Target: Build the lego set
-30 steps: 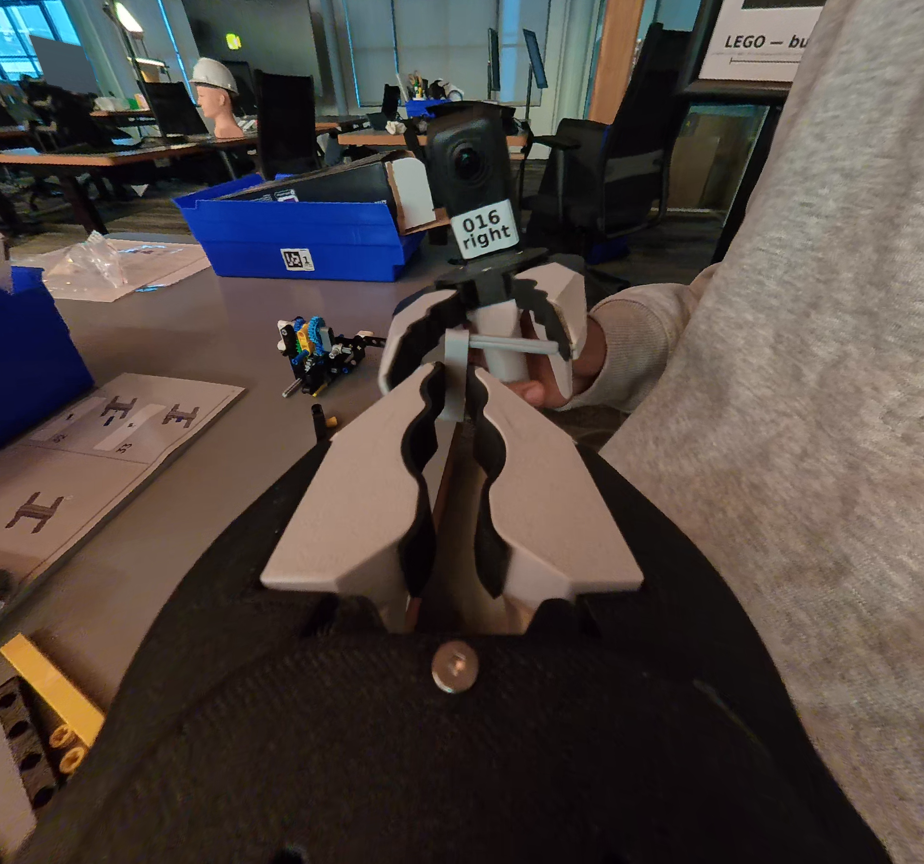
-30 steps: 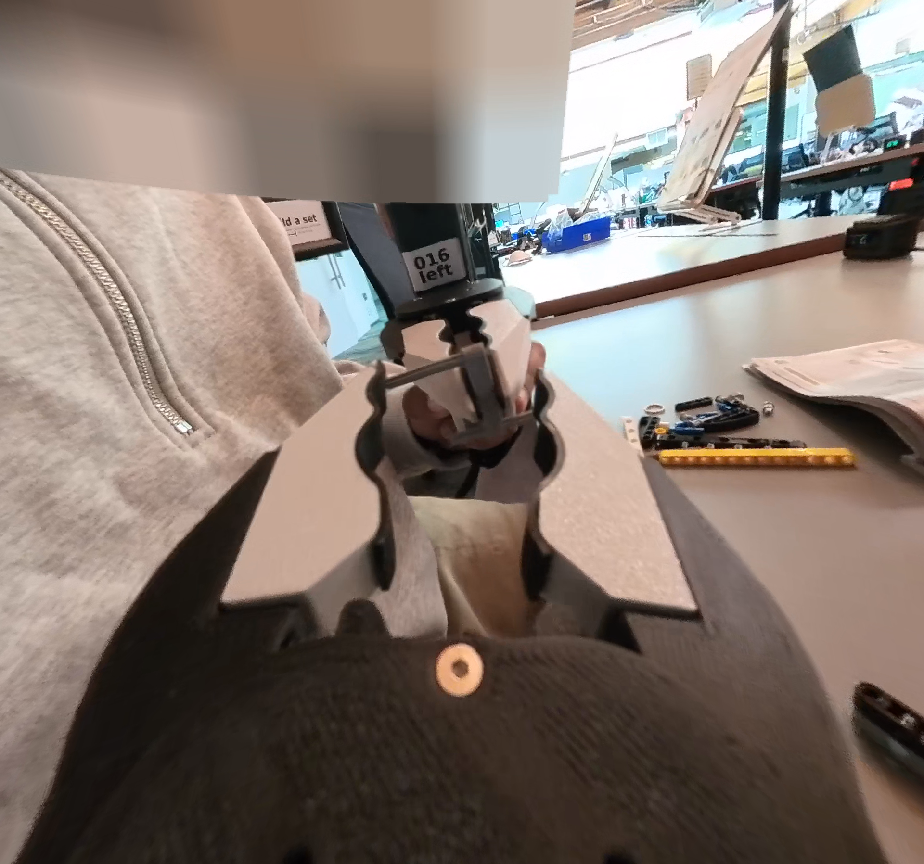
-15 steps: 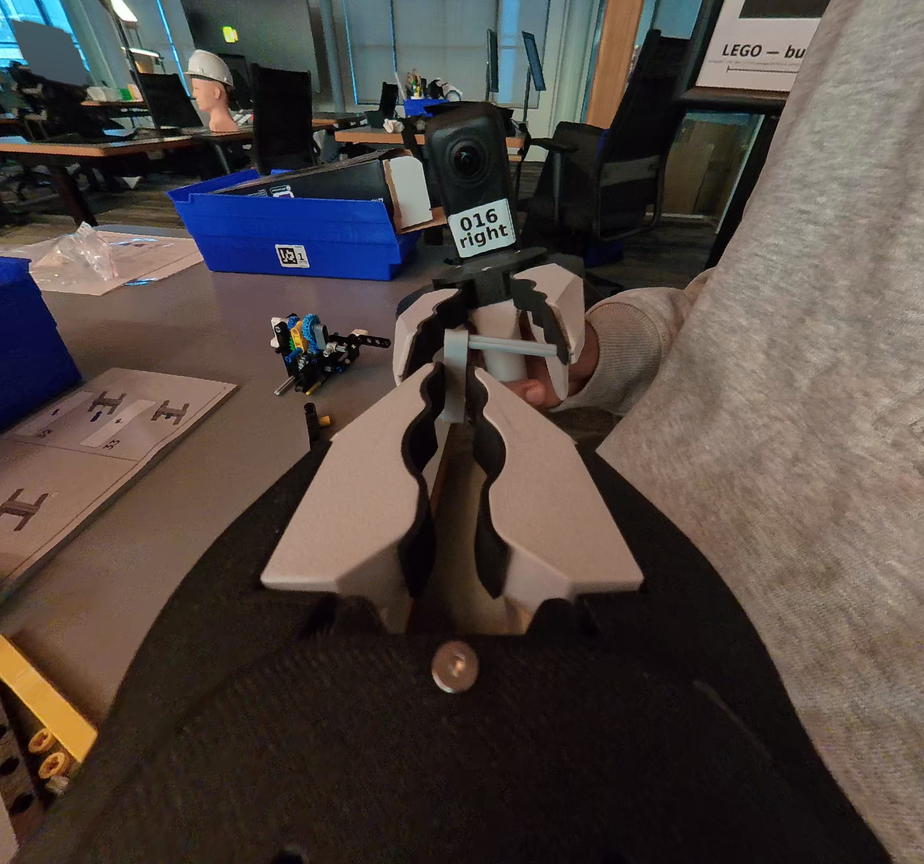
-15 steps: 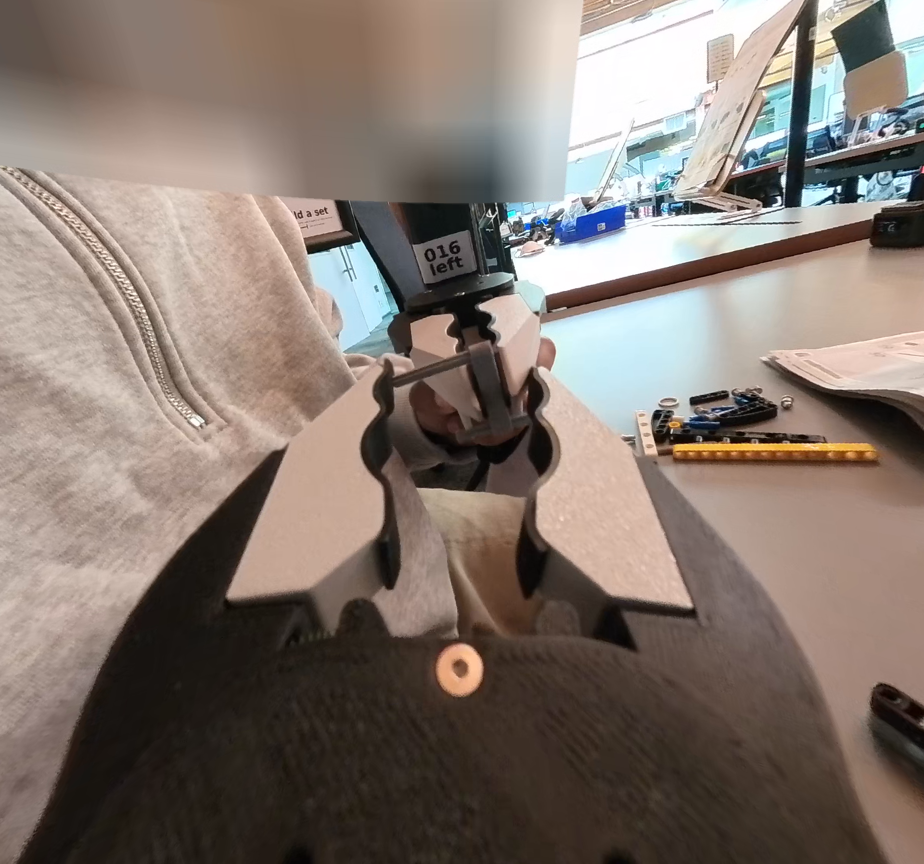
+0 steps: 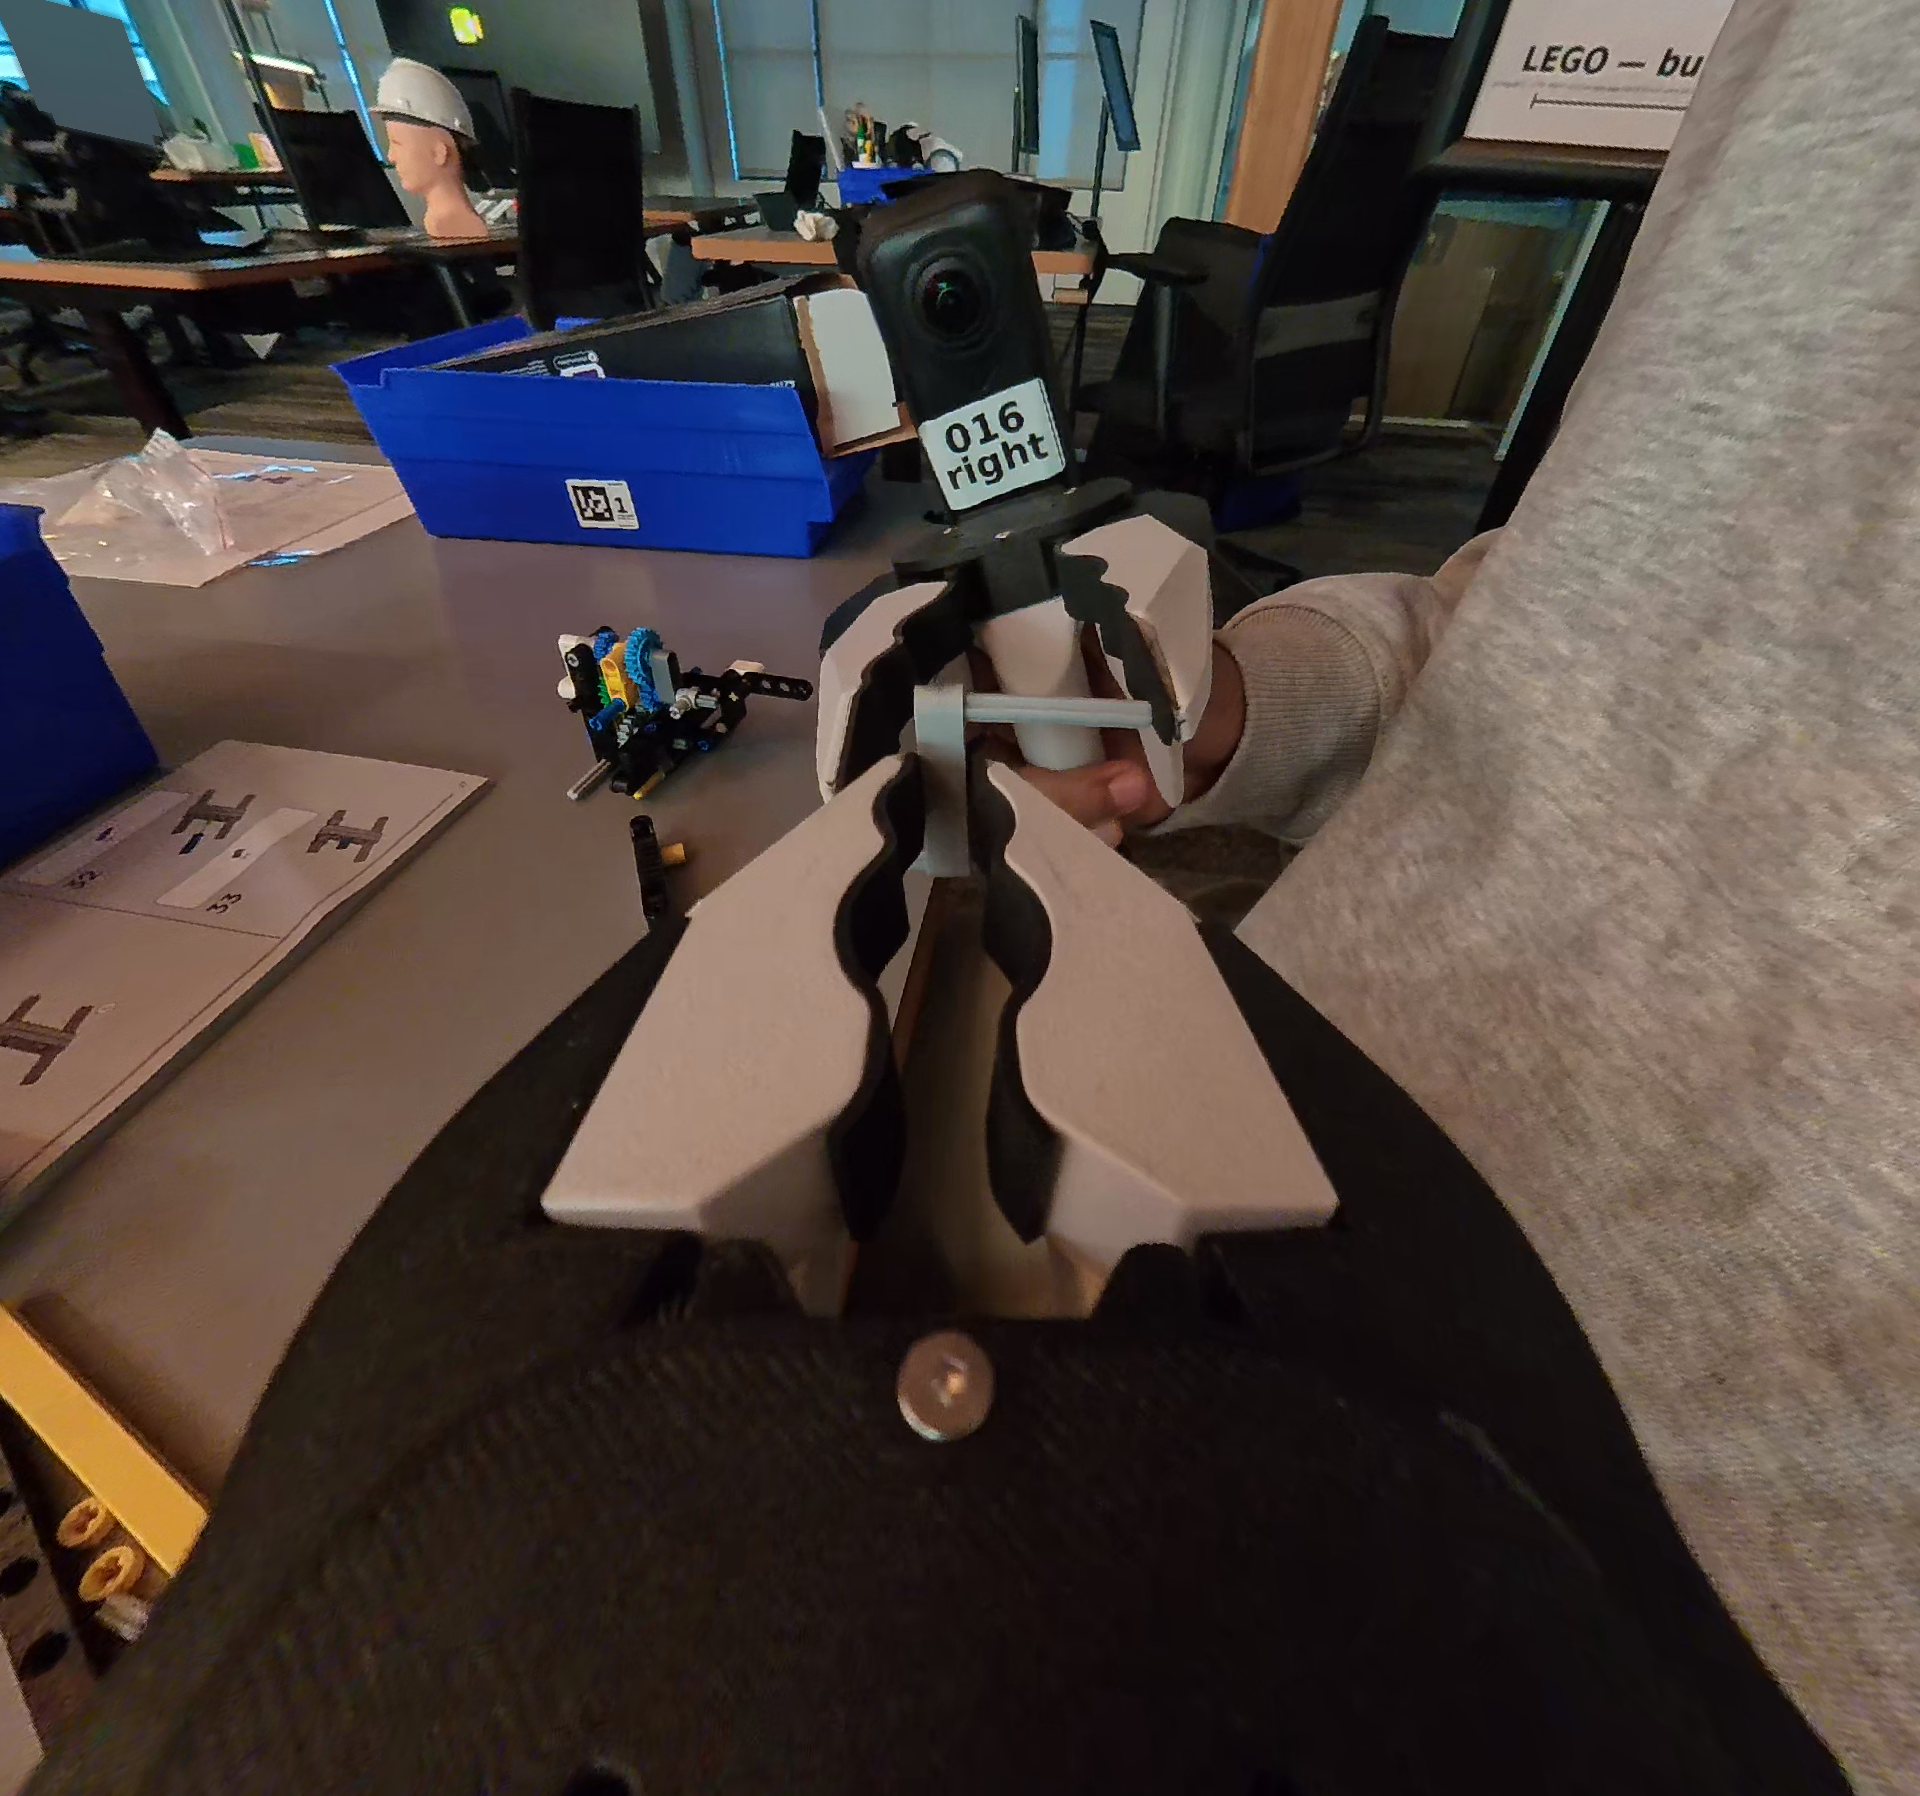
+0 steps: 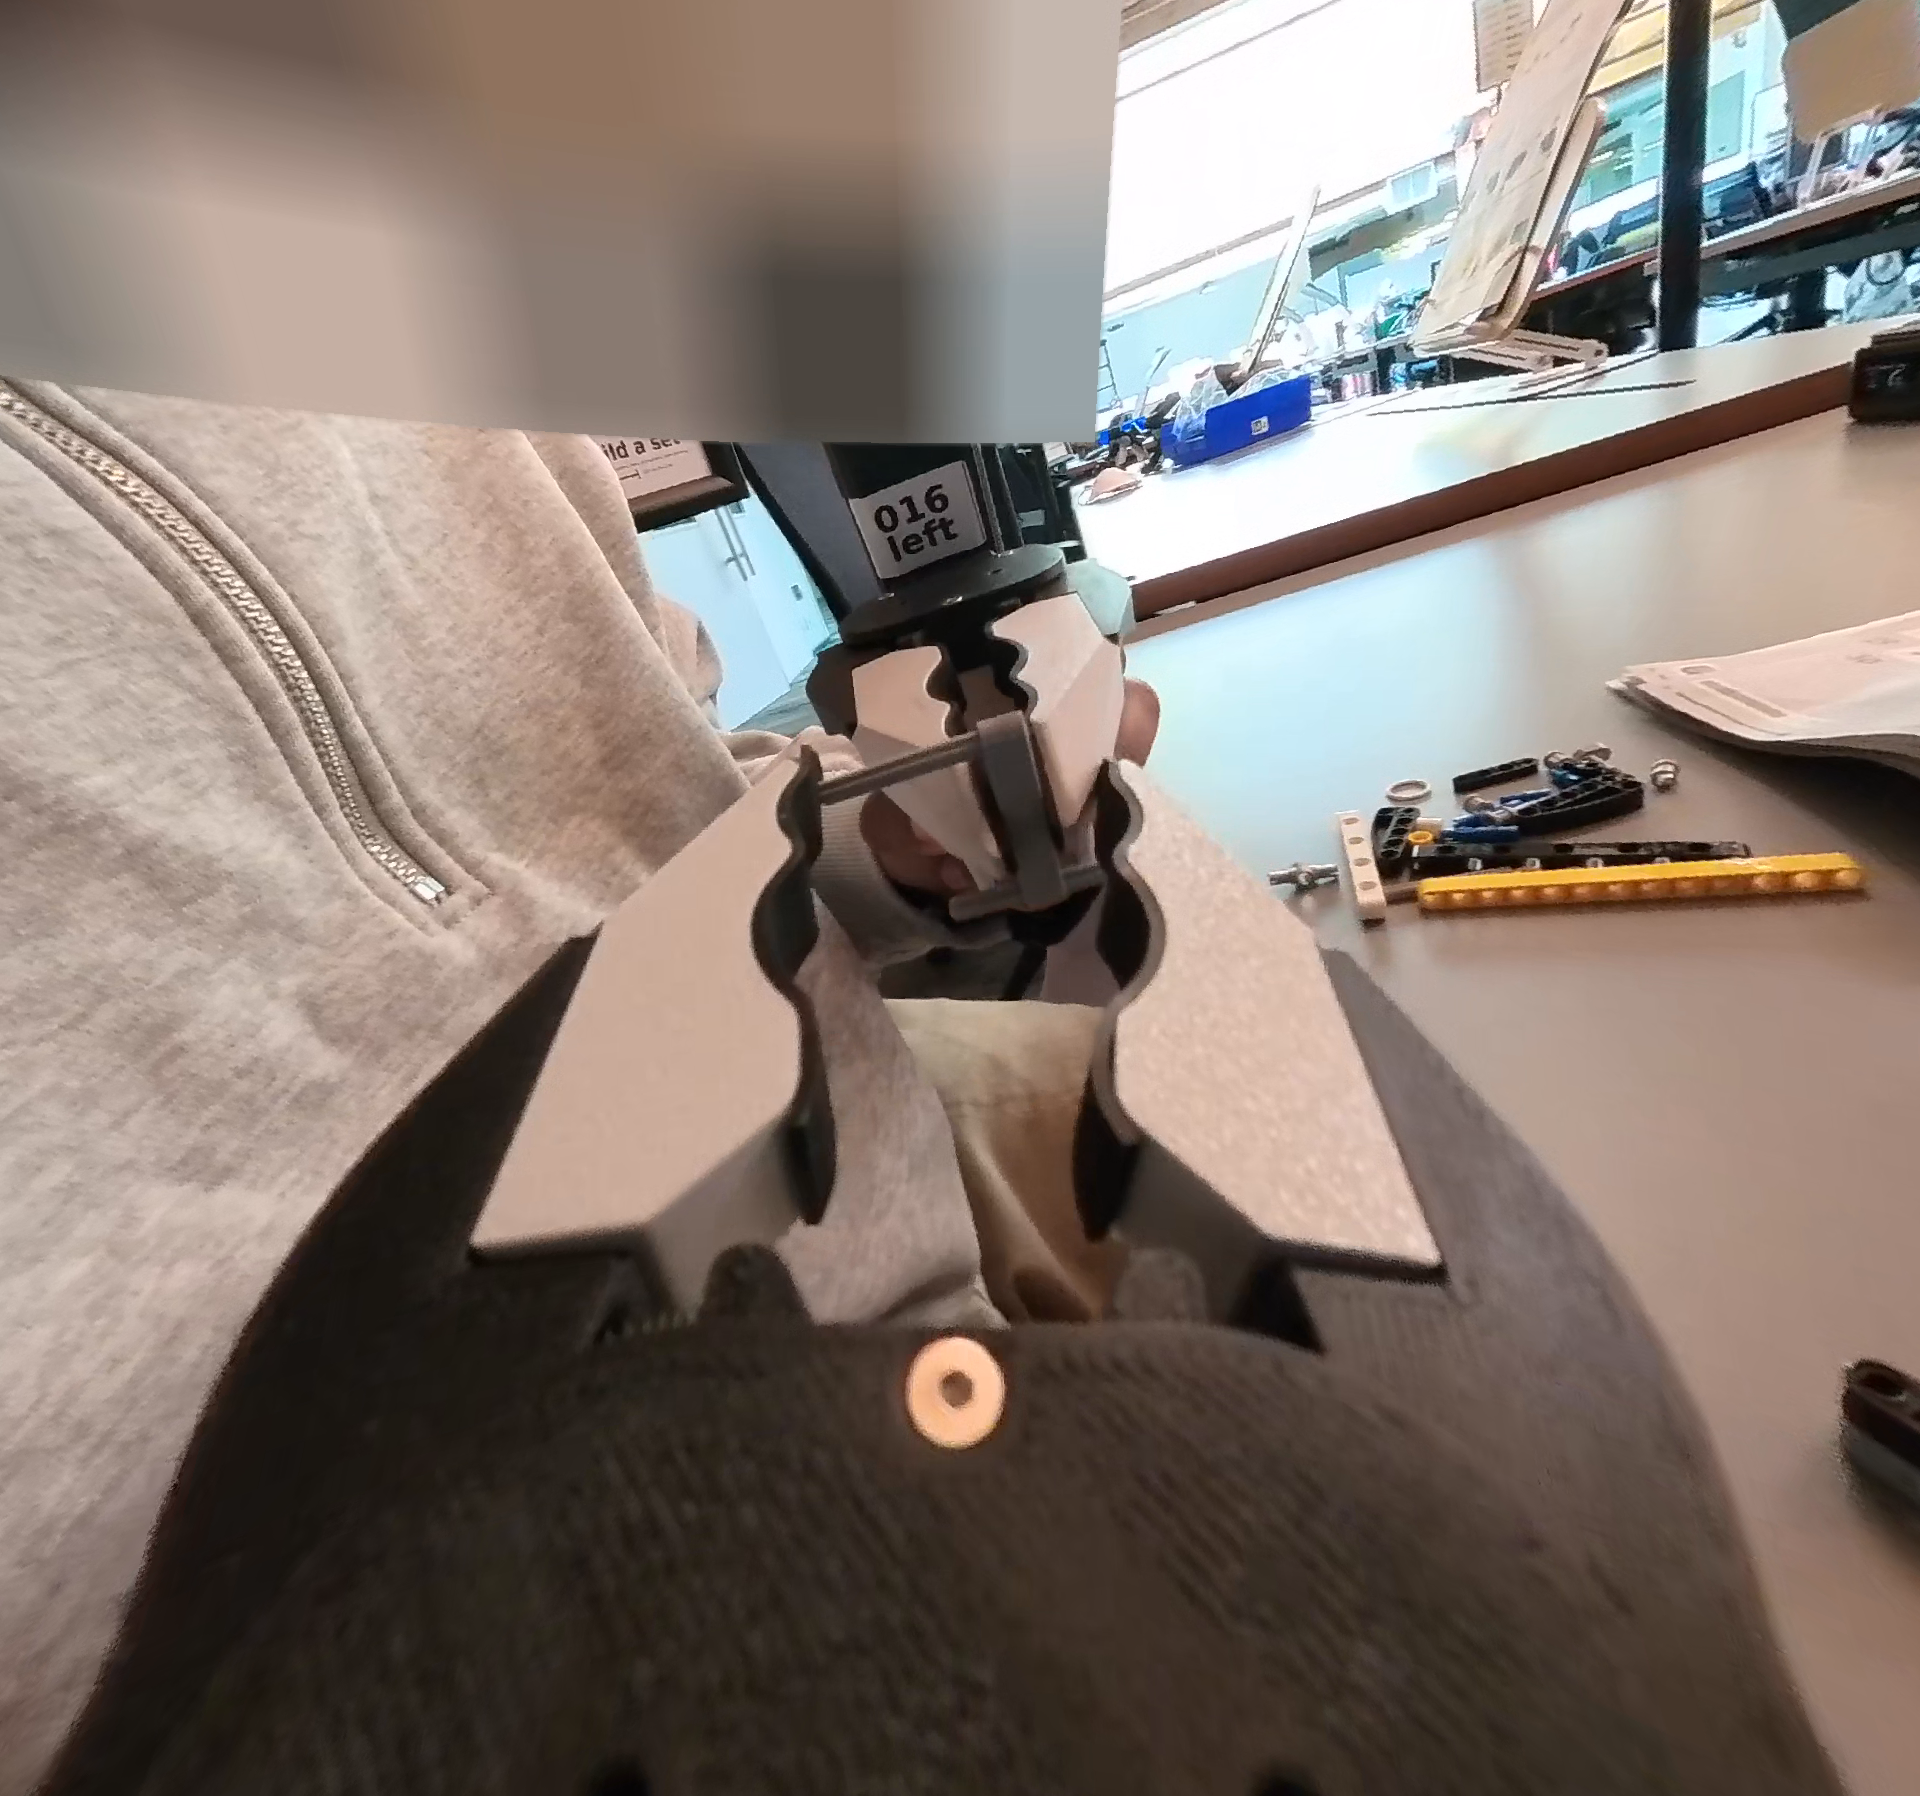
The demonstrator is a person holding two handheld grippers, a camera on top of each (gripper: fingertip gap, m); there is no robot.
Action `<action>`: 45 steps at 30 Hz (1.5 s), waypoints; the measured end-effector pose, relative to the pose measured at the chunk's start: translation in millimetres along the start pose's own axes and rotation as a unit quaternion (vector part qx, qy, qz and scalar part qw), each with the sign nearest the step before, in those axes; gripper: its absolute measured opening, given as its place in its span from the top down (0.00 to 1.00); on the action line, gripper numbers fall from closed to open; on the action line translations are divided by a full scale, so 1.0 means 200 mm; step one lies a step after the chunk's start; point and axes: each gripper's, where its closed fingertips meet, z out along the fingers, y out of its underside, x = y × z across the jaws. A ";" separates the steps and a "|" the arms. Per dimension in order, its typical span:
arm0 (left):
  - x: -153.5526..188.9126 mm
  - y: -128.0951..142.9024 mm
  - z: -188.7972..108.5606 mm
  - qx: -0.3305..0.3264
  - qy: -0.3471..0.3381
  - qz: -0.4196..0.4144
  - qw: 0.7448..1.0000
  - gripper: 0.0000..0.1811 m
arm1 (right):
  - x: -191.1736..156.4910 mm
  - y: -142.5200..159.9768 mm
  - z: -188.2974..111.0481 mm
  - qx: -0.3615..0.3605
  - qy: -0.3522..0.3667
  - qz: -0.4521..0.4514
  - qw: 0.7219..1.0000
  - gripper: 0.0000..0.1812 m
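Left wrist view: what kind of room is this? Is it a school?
Probably an open office or workshop, not a school: desks with dark monitors, office chairs, and a worktable with a blue bin and a part-built toy model.

An open-plan office lab: rows of wooden desks (image 5: 249,266), black swivel chairs (image 5: 1278,344), dark monitors (image 5: 509,11), a blue plastic parts bin (image 5: 613,468).

yellow beam (image 5: 88,1455) cut by left edge, dark piece (image 6: 1886,1440) cropped right
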 end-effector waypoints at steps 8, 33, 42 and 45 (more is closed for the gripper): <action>0.00 0.01 0.00 -0.004 0.003 -0.003 1.000 0.98 | 0.01 0.01 0.00 -0.005 0.001 0.017 1.000 0.71; -0.01 0.00 0.01 0.012 0.042 -0.075 0.996 0.98 | 0.04 -0.02 -0.03 0.000 0.039 -0.093 0.995 0.71; -0.05 0.02 0.01 -0.002 0.023 -0.079 0.997 0.98 | 0.03 -0.03 -0.02 0.009 0.015 -0.059 0.998 0.74; -0.05 0.03 0.02 -0.003 0.024 -0.081 0.996 0.98 | 0.04 -0.02 -0.02 0.001 0.020 -0.061 0.998 0.77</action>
